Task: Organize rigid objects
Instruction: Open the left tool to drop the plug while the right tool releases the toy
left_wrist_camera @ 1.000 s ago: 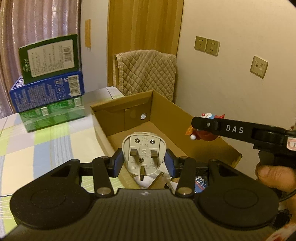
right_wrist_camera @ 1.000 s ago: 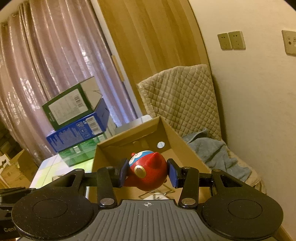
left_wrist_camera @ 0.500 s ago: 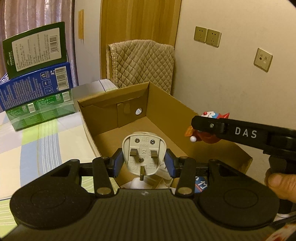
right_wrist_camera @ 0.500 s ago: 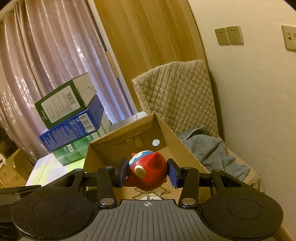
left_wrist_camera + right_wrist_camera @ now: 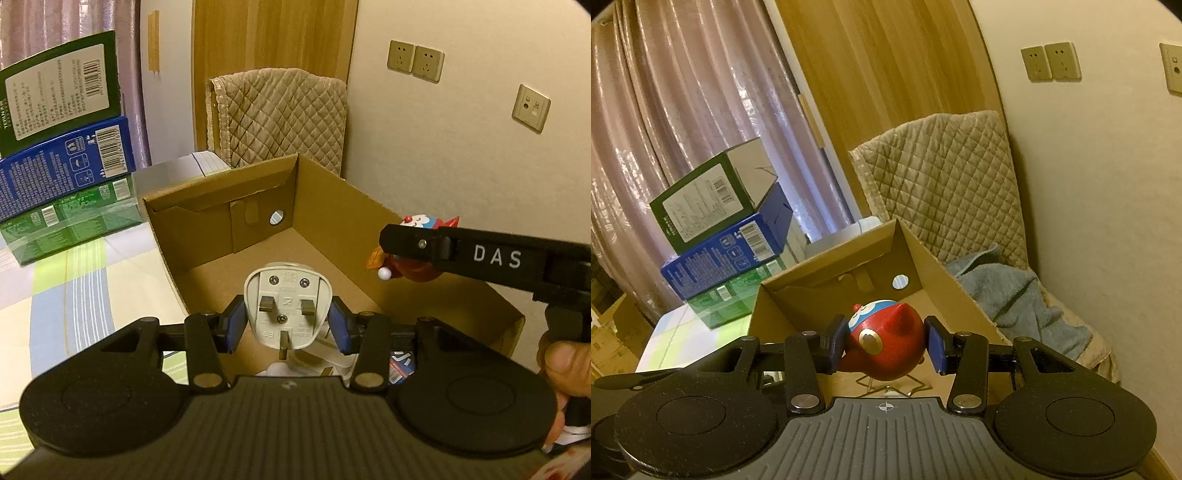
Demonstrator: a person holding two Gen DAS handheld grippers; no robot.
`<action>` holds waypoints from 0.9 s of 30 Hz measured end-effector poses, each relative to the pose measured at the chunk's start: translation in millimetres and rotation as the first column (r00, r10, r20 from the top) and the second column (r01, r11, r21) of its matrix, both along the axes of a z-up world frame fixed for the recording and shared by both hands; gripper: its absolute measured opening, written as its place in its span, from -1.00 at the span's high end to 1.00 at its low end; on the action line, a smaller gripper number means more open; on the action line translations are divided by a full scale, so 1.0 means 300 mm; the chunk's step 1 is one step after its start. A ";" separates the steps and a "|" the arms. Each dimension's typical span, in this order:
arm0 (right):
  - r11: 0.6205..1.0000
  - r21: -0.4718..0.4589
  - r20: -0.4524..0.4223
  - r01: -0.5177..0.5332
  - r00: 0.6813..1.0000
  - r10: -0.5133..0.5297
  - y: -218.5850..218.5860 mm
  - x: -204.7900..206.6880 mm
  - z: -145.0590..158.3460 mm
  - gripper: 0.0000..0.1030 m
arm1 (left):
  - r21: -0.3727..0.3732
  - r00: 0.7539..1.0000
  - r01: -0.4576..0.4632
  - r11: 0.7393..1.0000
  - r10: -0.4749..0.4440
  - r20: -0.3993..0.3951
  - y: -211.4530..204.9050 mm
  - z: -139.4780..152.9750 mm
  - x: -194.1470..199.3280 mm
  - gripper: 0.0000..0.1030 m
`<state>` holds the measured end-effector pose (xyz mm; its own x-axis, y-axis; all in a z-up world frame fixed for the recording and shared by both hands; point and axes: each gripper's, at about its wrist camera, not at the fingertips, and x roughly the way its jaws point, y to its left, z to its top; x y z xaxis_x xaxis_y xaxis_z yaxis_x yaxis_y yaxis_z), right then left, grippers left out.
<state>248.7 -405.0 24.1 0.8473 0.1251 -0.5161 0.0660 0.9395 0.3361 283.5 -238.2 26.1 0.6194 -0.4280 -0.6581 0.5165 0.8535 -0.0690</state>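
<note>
Left wrist view: the left hand-held gripper point(image 5: 287, 322) is clamped on a white plug point(image 5: 287, 301), poised above the cardboard box point(image 5: 325, 206) at its near end

Right wrist view: the right hand-held gripper point(image 5: 886, 343) grips a red toy figure point(image 5: 884, 341) over the box's near-right rim, cavity ahead and below

Right tool's arm point(image 5: 495, 256): "DAS" in white capitals — at 3 o'clock in the left wrist view.
Plug face point(image 5: 286, 308): moulded lettering, too small to read.
Stacked boxes point(image 5: 62, 147): barcodes and fine print — illegible, at 10 o'clock.
</note>
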 end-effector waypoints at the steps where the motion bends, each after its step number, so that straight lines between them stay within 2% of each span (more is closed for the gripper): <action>1: 1.000 0.001 -0.004 0.001 1.000 -0.001 -0.002 0.004 -0.003 0.18 | 0.002 1.000 0.003 1.000 -0.003 -0.001 -0.004 -0.003 0.005 0.19; 9: 1.000 0.007 -0.027 0.014 1.000 -0.014 -0.022 0.024 -0.025 0.18 | 0.022 1.000 0.013 1.000 -0.012 -0.019 -0.032 -0.055 0.046 0.18; 11: 1.000 0.007 -0.033 0.014 0.999 -0.014 -0.024 0.028 -0.028 0.18 | 0.028 1.000 0.006 1.000 -0.006 -0.012 -0.036 -0.067 0.048 0.08; 12: 1.000 0.006 -0.035 0.014 0.999 -0.013 -0.026 0.028 -0.030 0.18 | 0.028 1.000 0.005 1.000 -0.005 -0.004 -0.035 -0.067 0.047 -0.07; 21: 1.000 -0.017 -0.072 -0.010 0.997 0.009 -0.018 0.032 -0.048 0.18 | -0.043 0.996 -0.073 0.996 0.075 0.044 0.059 0.009 0.015 -0.13; 25: 0.999 -0.034 -0.097 -0.024 0.995 0.020 -0.008 0.037 -0.065 0.18 | -0.052 0.993 -0.099 0.994 0.102 0.055 0.106 0.035 -0.012 -0.34; 27: 0.999 -0.044 -0.089 -0.015 0.996 0.011 -0.008 0.035 -0.067 0.18 | -0.057 0.993 -0.106 0.993 0.109 0.049 0.126 0.041 -0.028 -0.38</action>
